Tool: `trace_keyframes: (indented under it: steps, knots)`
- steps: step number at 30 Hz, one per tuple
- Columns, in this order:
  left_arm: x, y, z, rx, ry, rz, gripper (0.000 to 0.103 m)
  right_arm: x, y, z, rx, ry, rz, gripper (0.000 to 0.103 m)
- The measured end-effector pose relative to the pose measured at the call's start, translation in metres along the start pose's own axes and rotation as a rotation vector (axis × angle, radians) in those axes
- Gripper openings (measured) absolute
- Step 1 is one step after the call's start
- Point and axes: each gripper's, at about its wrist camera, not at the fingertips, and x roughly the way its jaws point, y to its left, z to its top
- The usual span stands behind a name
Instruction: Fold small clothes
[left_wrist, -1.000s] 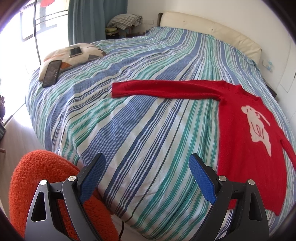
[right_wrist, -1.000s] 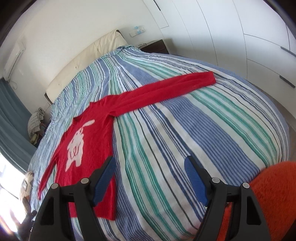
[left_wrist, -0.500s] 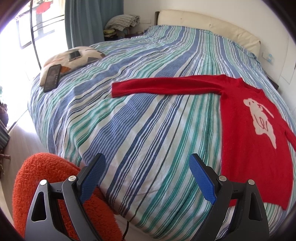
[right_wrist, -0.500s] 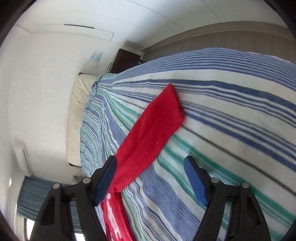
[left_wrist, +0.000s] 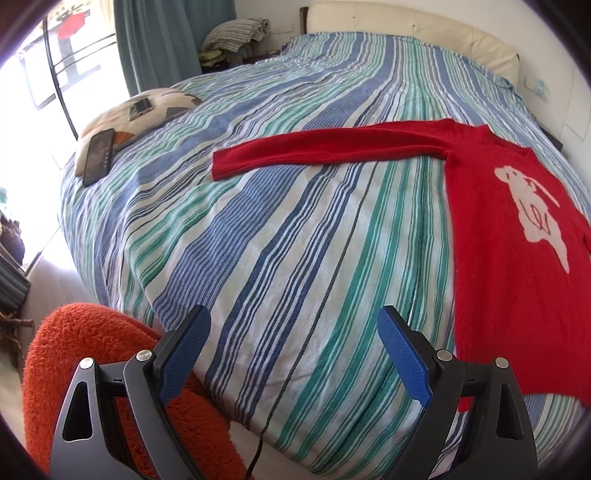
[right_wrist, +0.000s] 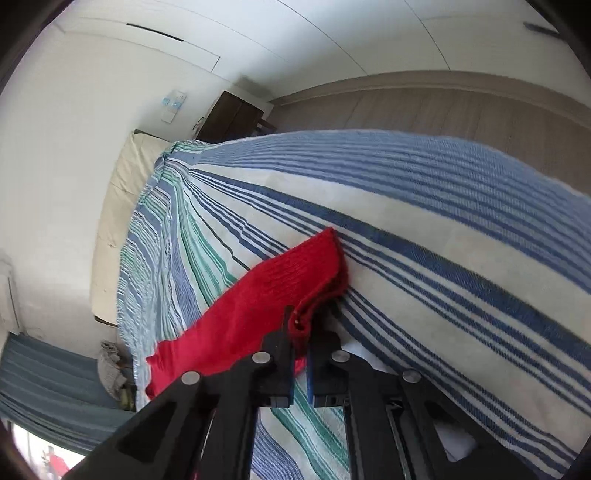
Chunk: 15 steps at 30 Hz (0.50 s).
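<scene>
A red sweater (left_wrist: 517, 258) with a white animal figure lies flat on the striped bed cover (left_wrist: 295, 240), towards the right in the left wrist view. One sleeve (left_wrist: 332, 151) stretches out to the left. My left gripper (left_wrist: 291, 350) hangs open over the bed's near edge, well short of the sweater, with nothing between its blue pads. In the right wrist view the other sleeve's cuff (right_wrist: 288, 284) is bunched up. My right gripper (right_wrist: 301, 328) has its jaws closing tight on the cuff's edge, with red knit pinched between the pads.
A pillow (left_wrist: 147, 114) at the bed's left corner carries a dark phone (left_wrist: 98, 157) and a small device. An orange fluffy seat (left_wrist: 92, 343) stands below the left gripper. A cream headboard (left_wrist: 406, 22), a dark nightstand (right_wrist: 229, 118) and white wardrobe doors (right_wrist: 332, 37) border the bed.
My right gripper swung over to the sleeve's end, rolled, and went from wide open to shut on the cuff, which now bunches up. The left gripper has barely moved and stays open.
</scene>
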Motion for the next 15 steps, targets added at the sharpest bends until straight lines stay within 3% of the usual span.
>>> trace_keyframes:
  steps: [3, 6, 8, 11, 15]
  knots:
    - [0.001, 0.000, 0.000, -0.004, -0.003, -0.011, 0.093, -0.022, 0.056, 0.012, -0.199, -0.090, -0.082, 0.004]
    - [0.005, -0.001, 0.001, -0.009, 0.012, -0.037, 0.093, -0.047, 0.144, 0.012, -0.447, -0.198, -0.106, 0.004]
    - [0.008, -0.002, 0.002, -0.015, 0.022, -0.057, 0.093, -0.054, 0.208, 0.001, -0.584, -0.228, -0.048, 0.004]
    - [0.008, -0.002, 0.004, -0.030, 0.023, -0.083, 0.093, -0.048, 0.302, -0.044, -0.769, -0.190, 0.088, 0.004]
    - [0.007, 0.005, 0.007, -0.052, 0.019, -0.087, 0.093, -0.015, 0.396, -0.144, -0.963, -0.008, 0.325, 0.004]
